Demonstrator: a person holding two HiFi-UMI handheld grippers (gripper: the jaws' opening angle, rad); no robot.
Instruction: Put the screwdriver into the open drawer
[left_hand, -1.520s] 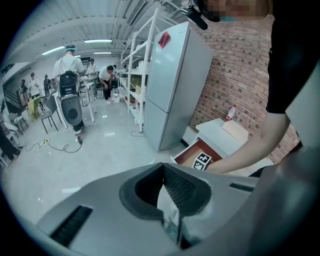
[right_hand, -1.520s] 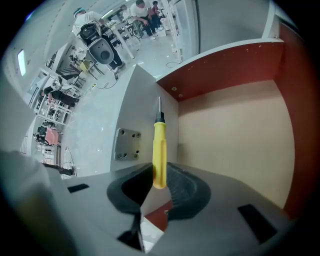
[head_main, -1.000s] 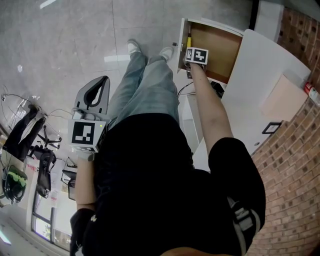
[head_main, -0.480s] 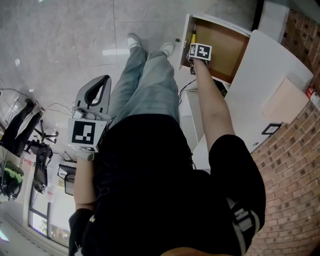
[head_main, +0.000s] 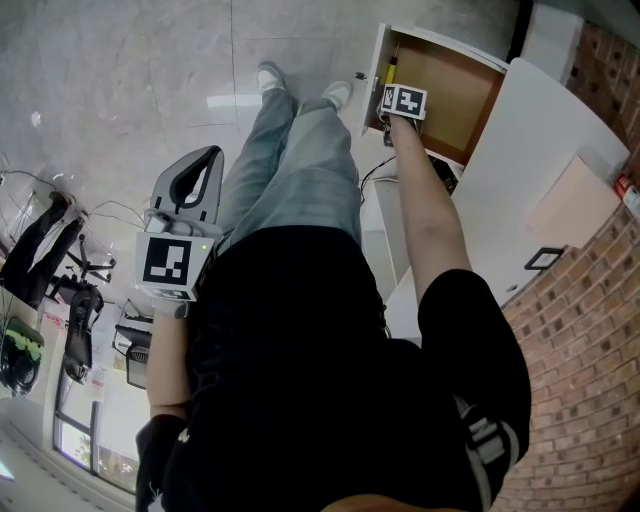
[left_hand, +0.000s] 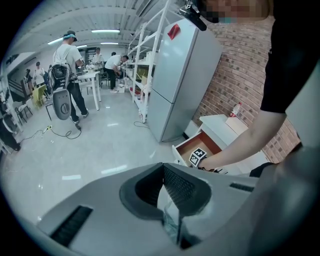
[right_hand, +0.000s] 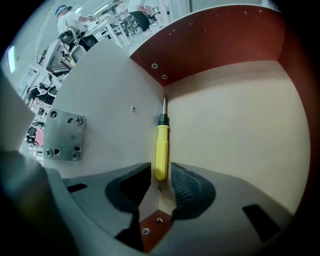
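The yellow-handled screwdriver (right_hand: 161, 150) lies inside the open drawer (right_hand: 240, 115), along the corner where the wooden bottom meets the white front wall, shaft pointing away. My right gripper (right_hand: 161, 172) points straight down into the drawer (head_main: 445, 90); its jaws are opening, and the handle's end sits between the pads with a thin gap on each side. In the head view the screwdriver (head_main: 391, 68) shows as a yellow sliver beside the right gripper (head_main: 400, 102). My left gripper (head_main: 192, 190) hangs by the person's left side, its jaws (left_hand: 162, 167) together and empty.
The drawer belongs to a white cabinet (head_main: 530, 150) against a brick wall (head_main: 590, 330). The person's legs (head_main: 290, 170) stand just left of the drawer. A tall white fridge (left_hand: 180, 80) and people at benches (left_hand: 70, 70) show in the left gripper view.
The right gripper stays over the drawer's front corner with the screwdriver beside it. The head view has shifted slightly. The left gripper has not moved.
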